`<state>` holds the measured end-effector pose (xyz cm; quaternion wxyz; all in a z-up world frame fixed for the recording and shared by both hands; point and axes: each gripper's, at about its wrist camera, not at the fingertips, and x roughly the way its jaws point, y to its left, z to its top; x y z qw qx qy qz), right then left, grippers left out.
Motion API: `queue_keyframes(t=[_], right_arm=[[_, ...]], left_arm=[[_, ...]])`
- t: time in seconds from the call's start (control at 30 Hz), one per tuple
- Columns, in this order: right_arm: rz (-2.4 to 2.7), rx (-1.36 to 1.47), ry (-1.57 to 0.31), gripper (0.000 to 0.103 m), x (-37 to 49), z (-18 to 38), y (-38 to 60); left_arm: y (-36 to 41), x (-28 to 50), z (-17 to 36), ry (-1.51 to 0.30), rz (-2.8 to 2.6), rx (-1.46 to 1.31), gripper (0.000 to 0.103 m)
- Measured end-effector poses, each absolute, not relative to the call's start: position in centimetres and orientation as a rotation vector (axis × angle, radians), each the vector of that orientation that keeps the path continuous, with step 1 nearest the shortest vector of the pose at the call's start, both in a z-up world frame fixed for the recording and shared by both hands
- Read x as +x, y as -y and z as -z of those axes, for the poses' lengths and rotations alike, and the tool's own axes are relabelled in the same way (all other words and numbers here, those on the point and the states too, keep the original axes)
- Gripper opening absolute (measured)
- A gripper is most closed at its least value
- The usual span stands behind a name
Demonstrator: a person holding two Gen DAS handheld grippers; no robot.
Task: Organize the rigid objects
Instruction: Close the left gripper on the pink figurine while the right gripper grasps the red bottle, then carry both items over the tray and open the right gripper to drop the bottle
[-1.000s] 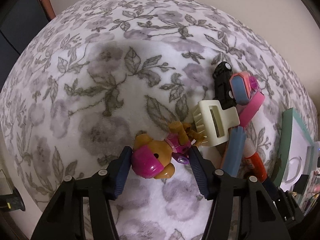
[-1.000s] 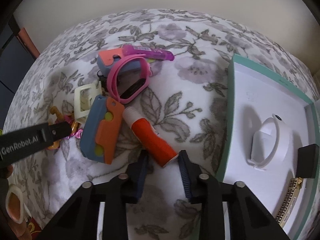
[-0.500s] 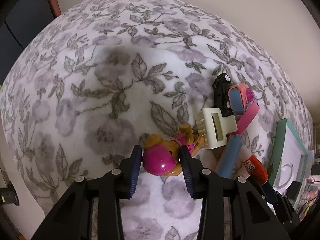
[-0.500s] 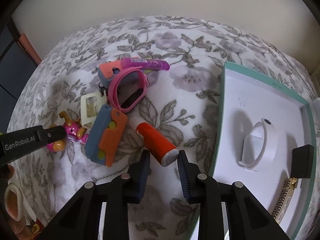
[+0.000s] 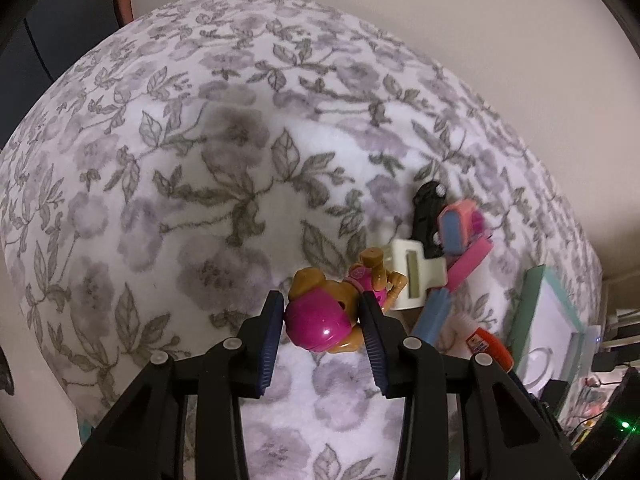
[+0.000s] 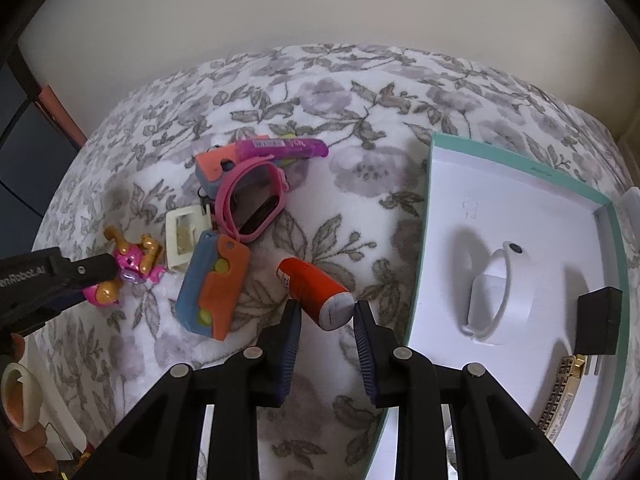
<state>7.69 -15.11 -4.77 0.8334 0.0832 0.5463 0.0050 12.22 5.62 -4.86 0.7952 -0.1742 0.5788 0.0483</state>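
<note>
Two claws work over a floral blanket [image 5: 168, 208]; the left claw [image 5: 322, 320] is clenched on a toy pup [image 5: 320, 320], its pads pressing the pink helmet at lower centre of the left view, the pup's legs pointing up toward a cream clip [image 5: 416, 276]; its jaws have just been closing, with the pup between them. In the right view the right claw [image 6: 324, 312] grips the grey end of an orange tube [image 6: 316, 292] at lower centre, the tube tilted up off the blanket; left of it lies a blue-and-orange toy [image 6: 212, 284], touching the clip [image 6: 184, 236]; above these a pink watch [image 6: 252, 200] leans on a purple tube [image 6: 280, 148]. On the right side a teal-rimmed box [image 6: 428, 216] holds a white band [image 6: 500, 292], a black block [image 6: 600, 320] and a gold-and-black strap [image 6: 560, 396].
</note>
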Motion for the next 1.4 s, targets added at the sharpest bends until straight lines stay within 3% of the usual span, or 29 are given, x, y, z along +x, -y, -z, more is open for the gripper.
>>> queue_keyframes(t=[0.4, 1.0, 1.4], right_arm=[[-0.007, 0.185, -1.105, 0.024, 7.2, 2.5, 16.1], [0.010, 0.253, -1.044, 0.022, 6.4, -0.3, 18.8], [0.133, 0.315, -0.968, 0.022, 4.5, -3.3, 25.1]], left_arm=[[-5.4, 11.5, 0.8, -1.128, -0.035, -0.417, 0.040], [-4.4, 11.0, -0.4, -1.105, 0.012, -0.428, 0.040], [0.6, 9.9, -2.1, -1.084, 0.166, -0.378, 0.040]])
